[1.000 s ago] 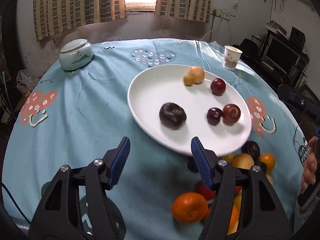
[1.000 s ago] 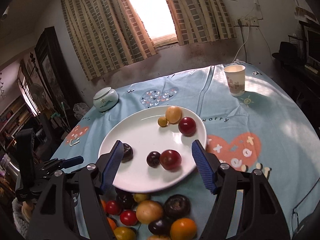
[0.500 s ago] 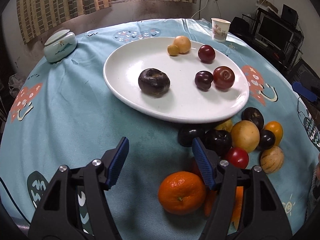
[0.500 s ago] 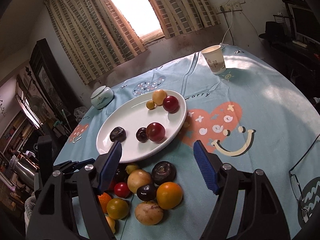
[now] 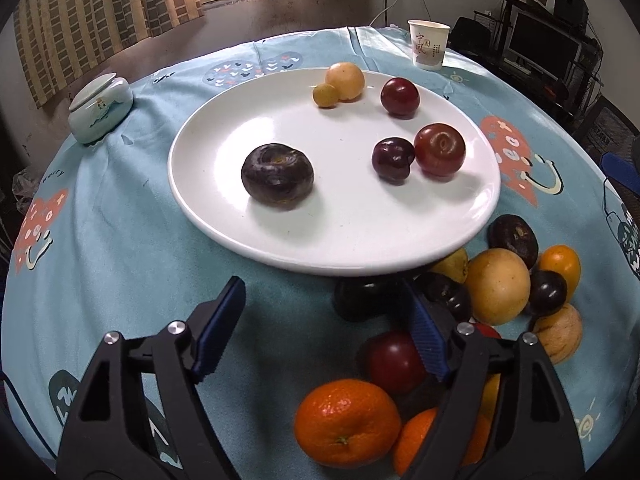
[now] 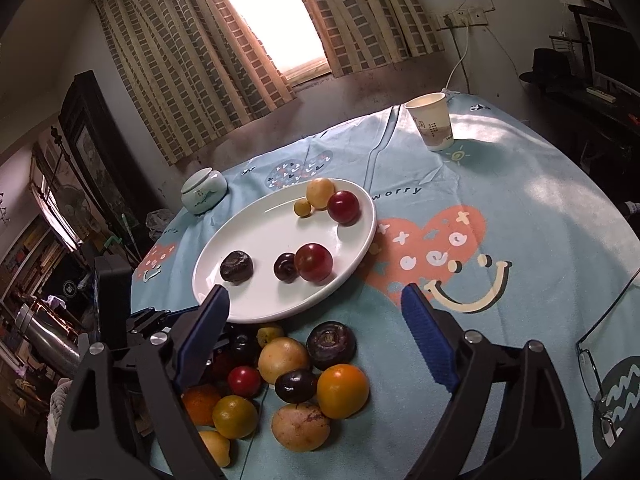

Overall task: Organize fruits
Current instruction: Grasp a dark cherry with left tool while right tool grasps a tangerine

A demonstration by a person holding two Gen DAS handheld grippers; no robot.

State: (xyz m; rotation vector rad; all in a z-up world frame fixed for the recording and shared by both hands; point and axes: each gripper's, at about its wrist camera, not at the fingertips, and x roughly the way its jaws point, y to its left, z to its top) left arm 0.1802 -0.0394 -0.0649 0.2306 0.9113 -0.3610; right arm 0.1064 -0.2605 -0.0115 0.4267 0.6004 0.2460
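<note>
A white plate (image 5: 224,208) (image 6: 260,240) on the blue cloth holds a big dark plum (image 5: 277,176), a small dark plum (image 5: 392,159), two red plums (image 5: 439,149) and two yellow fruits (image 5: 344,81). In front of it lies a pile of loose fruit (image 6: 284,360), with a mandarin (image 5: 347,422) and a red plum (image 5: 394,360) nearest me. My left gripper (image 5: 324,308) hovers over the pile's left side, jaws opening, with a dark plum (image 5: 360,296) just beyond the tips, untouched. My right gripper (image 6: 316,304) hangs above the pile, jaws opening, nothing gripped.
A paper cup (image 5: 428,44) (image 6: 432,124) stands at the far right of the table. A lidded ceramic jar (image 5: 100,108) (image 6: 204,192) sits far left. Spectacles (image 6: 600,344) lie near the right edge. A monitor and shelves stand beyond the table on the right.
Both grippers' jaws have spread wider. The left one came lower and closer to the plate and pile. The right one swung so that the pile now lies under it.
</note>
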